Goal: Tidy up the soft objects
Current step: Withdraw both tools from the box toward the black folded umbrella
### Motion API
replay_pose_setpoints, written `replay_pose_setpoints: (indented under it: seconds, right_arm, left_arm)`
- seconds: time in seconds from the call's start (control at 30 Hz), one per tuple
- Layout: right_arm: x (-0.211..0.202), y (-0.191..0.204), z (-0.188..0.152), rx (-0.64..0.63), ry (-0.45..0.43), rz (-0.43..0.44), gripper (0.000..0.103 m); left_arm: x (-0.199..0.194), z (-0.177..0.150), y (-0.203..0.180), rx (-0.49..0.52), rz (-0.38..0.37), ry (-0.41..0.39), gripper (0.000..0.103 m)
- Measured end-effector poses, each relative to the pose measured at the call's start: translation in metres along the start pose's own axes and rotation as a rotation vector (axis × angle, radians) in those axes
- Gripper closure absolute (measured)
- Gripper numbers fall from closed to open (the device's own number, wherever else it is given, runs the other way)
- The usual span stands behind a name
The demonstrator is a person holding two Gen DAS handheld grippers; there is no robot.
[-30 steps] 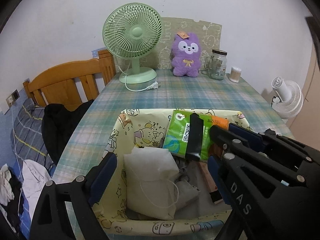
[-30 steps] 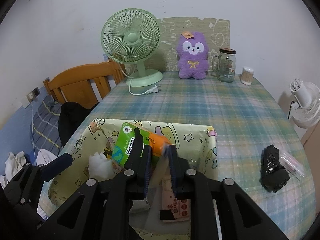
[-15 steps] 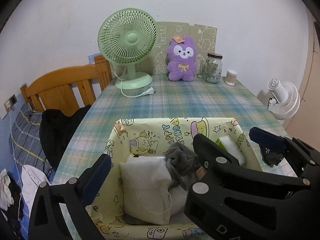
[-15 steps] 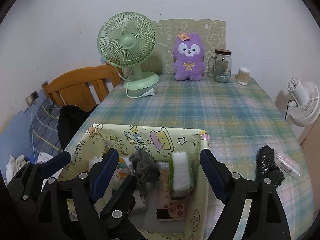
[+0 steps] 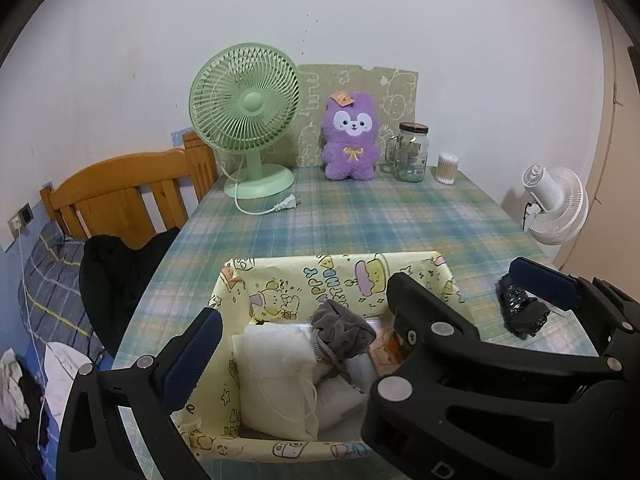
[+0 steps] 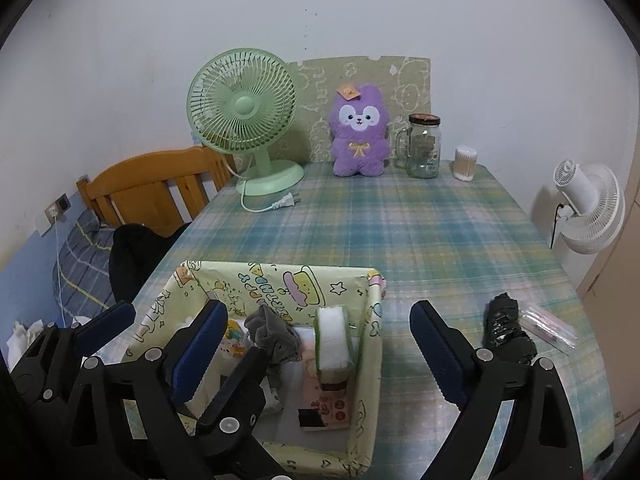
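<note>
Since a second ago the green tissue pack [image 6: 334,338] has left the right gripper [image 6: 316,340]; it now stands on edge inside the yellow cartoon-print basket [image 6: 370,320], against the right wall. Right gripper fingers then pressed on the pack, now spread wide and holding nothing, above the basket's right side. One blue pad [image 6: 430,344] out over the plaid tablecloth [image 6: 400,220], the other over the basket.

Left gripper [image 6: 156,332] also spread wide, nothing between its fingers, at the basket's left side.

Basket contents: white drawstring bag [image 5: 276,376] at left, grey pouch [image 5: 342,330] on top near the middle, pink card packet [image 6: 328,404] flat on the bottom below the tissue pack.

Outside the basket, to the right on the cloth: black crumpled bundle [image 6: 506,334], with a clear plastic bag [image 6: 546,328] just beside it.

Far end of table: green fan [image 6: 248,120], purple plush toy [image 6: 360,136], glass jar [image 6: 424,146], cotton-swab tub [image 6: 465,163].
</note>
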State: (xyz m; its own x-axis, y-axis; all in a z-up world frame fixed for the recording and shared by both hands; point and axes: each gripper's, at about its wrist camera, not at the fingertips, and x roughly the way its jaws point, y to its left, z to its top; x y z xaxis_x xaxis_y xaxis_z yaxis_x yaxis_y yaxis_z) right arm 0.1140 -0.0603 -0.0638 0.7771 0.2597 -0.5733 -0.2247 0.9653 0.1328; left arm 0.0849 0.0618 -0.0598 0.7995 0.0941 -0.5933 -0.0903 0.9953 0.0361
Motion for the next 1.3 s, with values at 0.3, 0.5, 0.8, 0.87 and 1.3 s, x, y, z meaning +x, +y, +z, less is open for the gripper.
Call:
replay_pose_setpoints:
  seconds: [0.3,0.5,0.8,0.87,1.3]
  right_arm:
    - [-0.025,-0.012,0.002,0.008,-0.042,-0.017,0.007]
    - [-0.044,-0.026,0.003,0.02,-0.077,-0.042,0.007]
    - [-0.072,-0.045,0.003,0.034,-0.123,-0.077,0.006]
    - [-0.078,-0.049,0.003,0.032,-0.126,-0.084,0.006]
    - [-0.105,-0.084,-0.002,0.054,-0.173,-0.14,0.005]
  left_arm:
    - [-0.017,0.005,-0.017,0.004,-0.015,-0.039,0.0]
    - [-0.029,0.008,-0.032,0.017,-0.03,-0.066,0.0]
    - [-0.047,0.01,-0.055,0.032,-0.054,-0.103,0.0]
    - [-0.05,0.011,-0.06,0.033,-0.06,-0.11,0.0]
    - [-0.062,0.012,-0.101,0.073,-0.094,-0.139,0.0]
